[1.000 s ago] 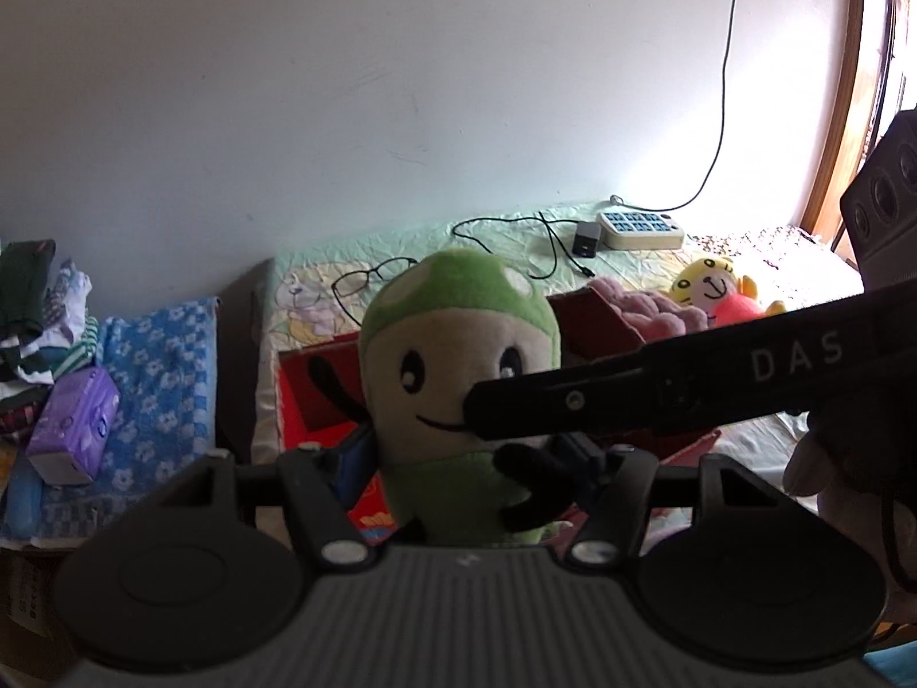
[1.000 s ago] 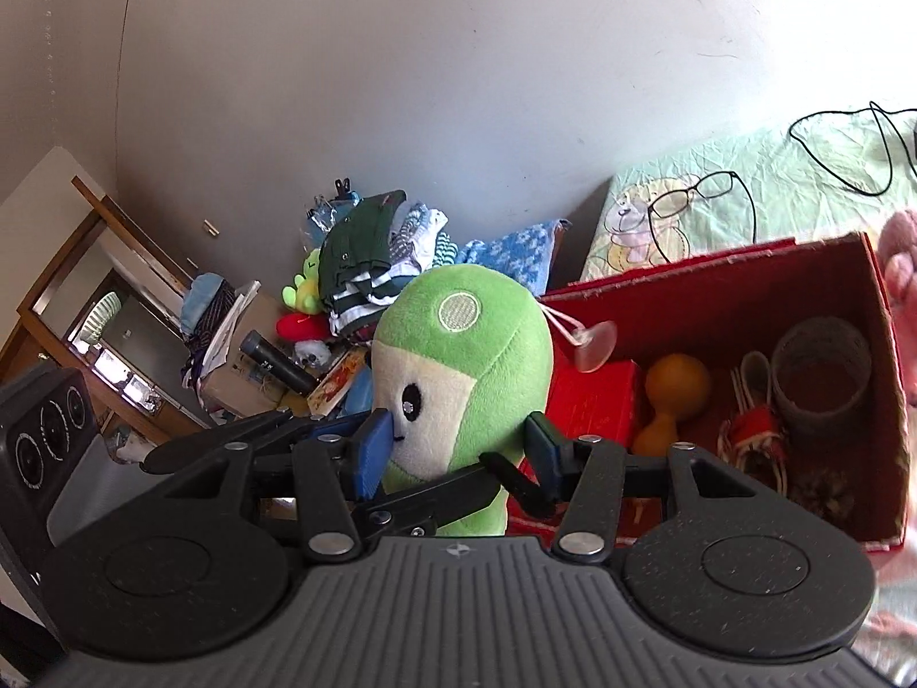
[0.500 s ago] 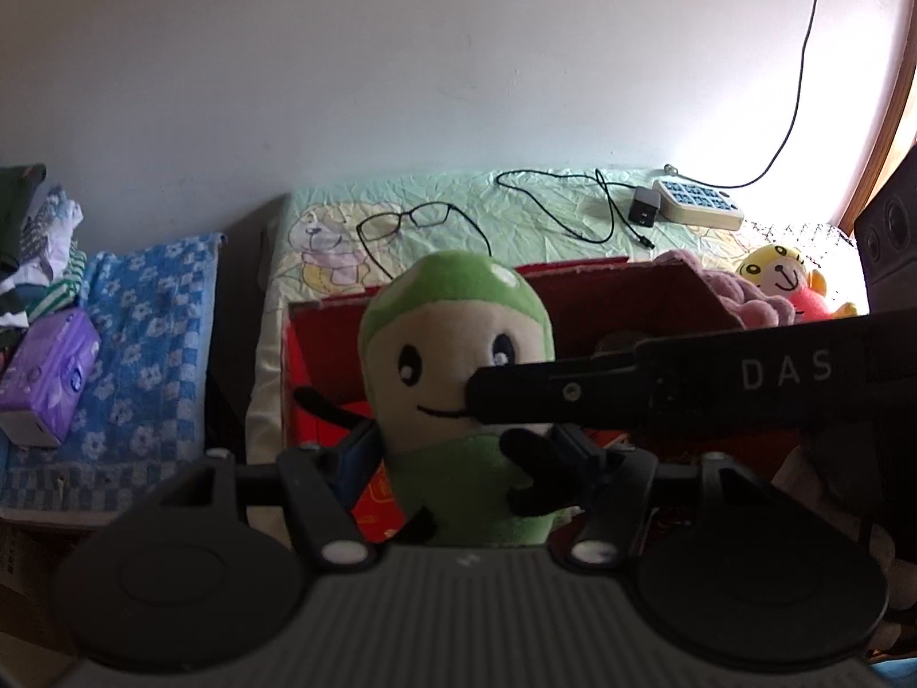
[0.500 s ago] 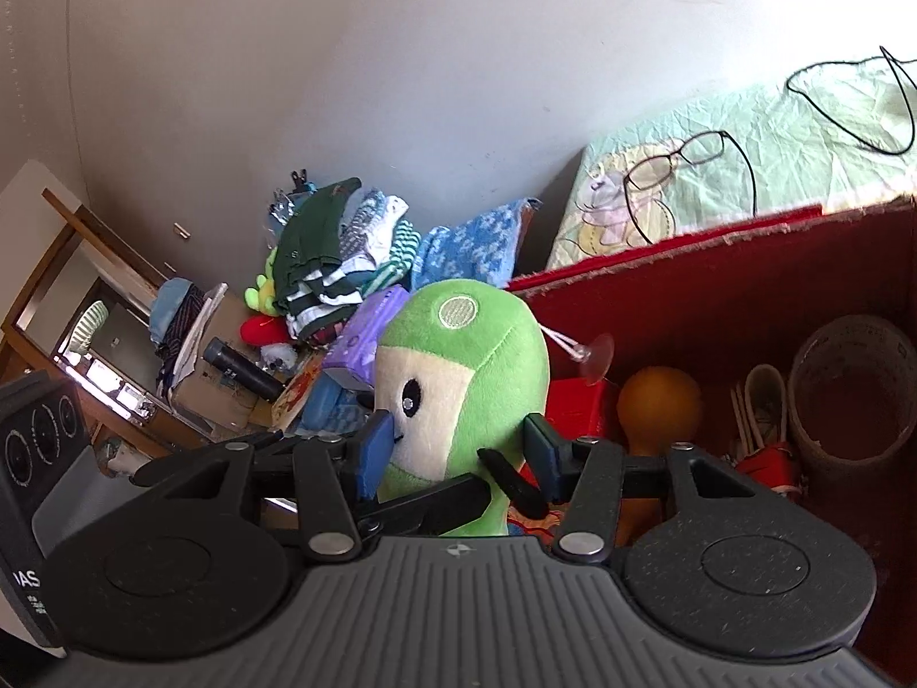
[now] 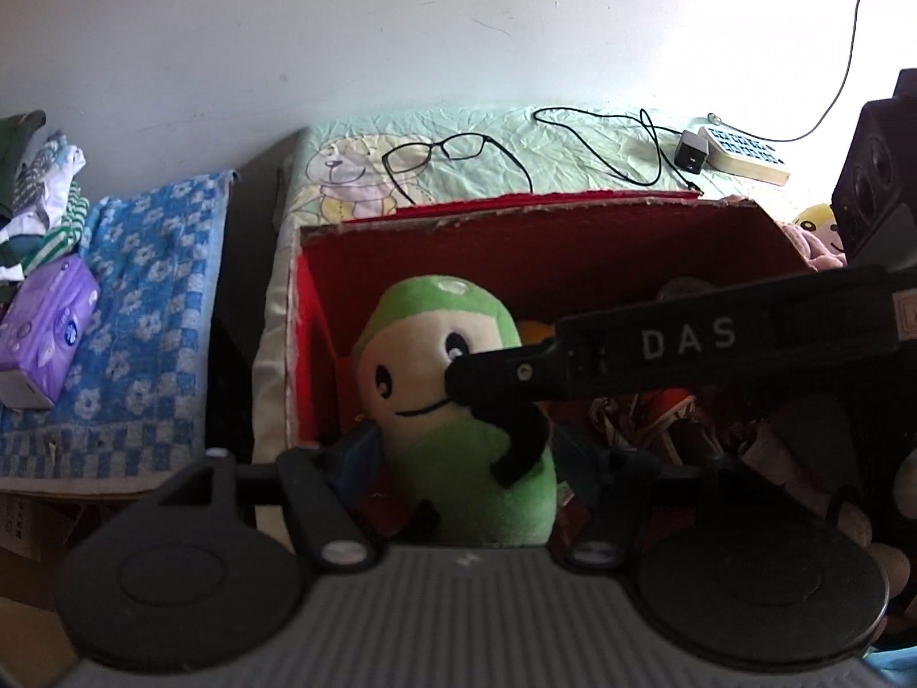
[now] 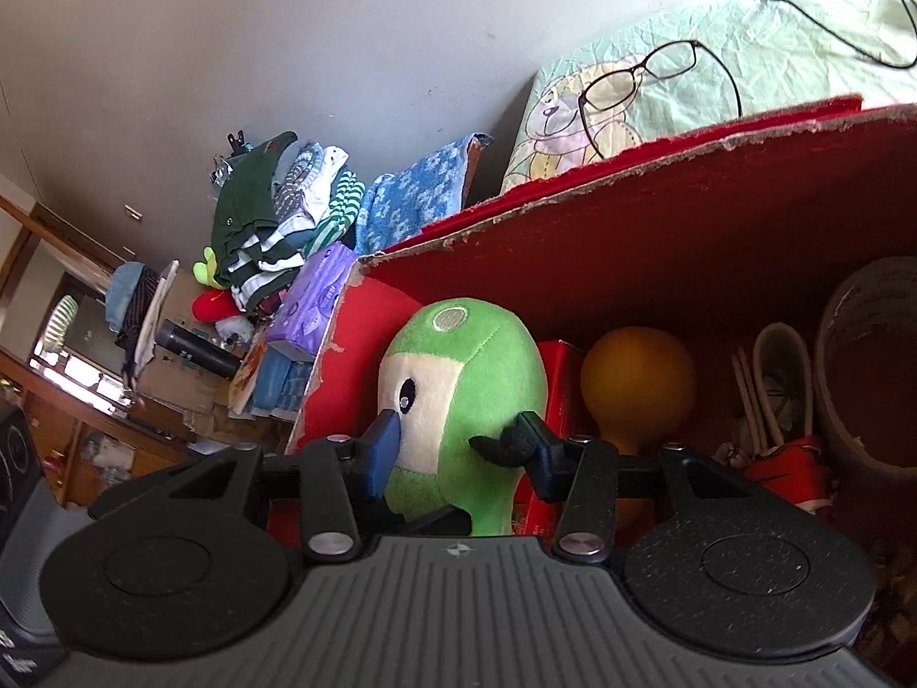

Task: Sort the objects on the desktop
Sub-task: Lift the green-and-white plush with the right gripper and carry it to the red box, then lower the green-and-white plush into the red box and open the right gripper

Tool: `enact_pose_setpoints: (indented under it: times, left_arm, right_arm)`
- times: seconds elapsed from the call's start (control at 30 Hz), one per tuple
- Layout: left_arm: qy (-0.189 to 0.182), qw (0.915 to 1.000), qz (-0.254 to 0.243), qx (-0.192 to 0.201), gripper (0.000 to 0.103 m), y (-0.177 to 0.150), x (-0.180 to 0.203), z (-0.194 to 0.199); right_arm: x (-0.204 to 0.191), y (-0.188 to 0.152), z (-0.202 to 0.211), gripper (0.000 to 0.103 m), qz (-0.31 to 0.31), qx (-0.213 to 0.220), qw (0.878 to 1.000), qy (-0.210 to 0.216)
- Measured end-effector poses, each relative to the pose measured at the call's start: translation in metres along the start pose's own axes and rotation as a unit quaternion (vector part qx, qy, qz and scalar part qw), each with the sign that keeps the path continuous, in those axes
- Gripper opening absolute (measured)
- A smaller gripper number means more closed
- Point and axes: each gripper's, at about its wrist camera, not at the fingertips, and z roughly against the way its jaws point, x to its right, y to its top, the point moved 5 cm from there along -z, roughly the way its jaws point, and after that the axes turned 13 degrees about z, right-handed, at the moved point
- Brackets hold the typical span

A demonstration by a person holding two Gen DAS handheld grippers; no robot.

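A green and cream plush toy (image 5: 424, 355) stands upright inside the left end of a red cardboard box (image 5: 516, 212). My left gripper (image 5: 467, 458) straddles its lower body. Its jaws are opening and the pads look just clear of the plush. The black finger (image 5: 659, 355) of the right gripper crosses from the right and ends at the toy's face. In the right wrist view my right gripper (image 6: 461, 453) is closing, and its blue pads press the plush toy (image 6: 458, 355) on both sides, against the box's (image 6: 659, 218) left wall.
The box also holds an orange ball-shaped toy (image 6: 636, 384), a tape roll (image 6: 871, 372) and red-white bits (image 6: 785, 458). Behind it lie glasses (image 5: 435, 152), a black cable (image 5: 607, 143) and a power strip (image 5: 745, 155). At the left are a blue towel (image 5: 132, 298) and a purple tissue pack (image 5: 46, 327).
Both grippers have sunk with the plush toy from above the box down into its left end. The left jaws have widened a little around it.
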Motion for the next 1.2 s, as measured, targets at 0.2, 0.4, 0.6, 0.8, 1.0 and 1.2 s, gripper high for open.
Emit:
enact_pose_setpoints:
  times: [0.2,0.4,0.6,0.8,1.0,1.2]
  left_arm:
    - [0.003,0.9999,-0.012,0.010,0.068,-0.005,0.002,0.017]
    - [-0.064,0.9978,0.001,0.020,0.068,-0.004,0.008,0.036]
    - [-0.081,0.9966,0.016,-0.005,0.070,-0.007,0.015,0.016]
    - [-0.087,0.9960,0.017,-0.006,0.074,-0.009,0.014,0.013]
    - [-0.086,0.9960,0.020,-0.009,0.067,-0.009,0.009,0.013]
    - [-0.083,0.9965,0.011,-0.007,0.067,-0.012,0.010,0.014]
  right_arm:
    - [0.005,-0.002,-0.001,0.049,-0.014,-0.010,1.000,0.015]
    - [0.005,-0.004,-0.010,0.048,-0.024,-0.047,0.997,0.049]
    - [0.005,-0.005,-0.009,0.052,-0.028,-0.056,0.997,0.055]
    - [0.004,-0.005,-0.009,0.053,-0.026,-0.051,0.997,0.056]
    - [0.016,-0.003,0.002,0.063,-0.065,0.004,0.996,0.059]
    - [0.019,-0.002,0.000,0.048,-0.093,0.008,0.995,0.038]
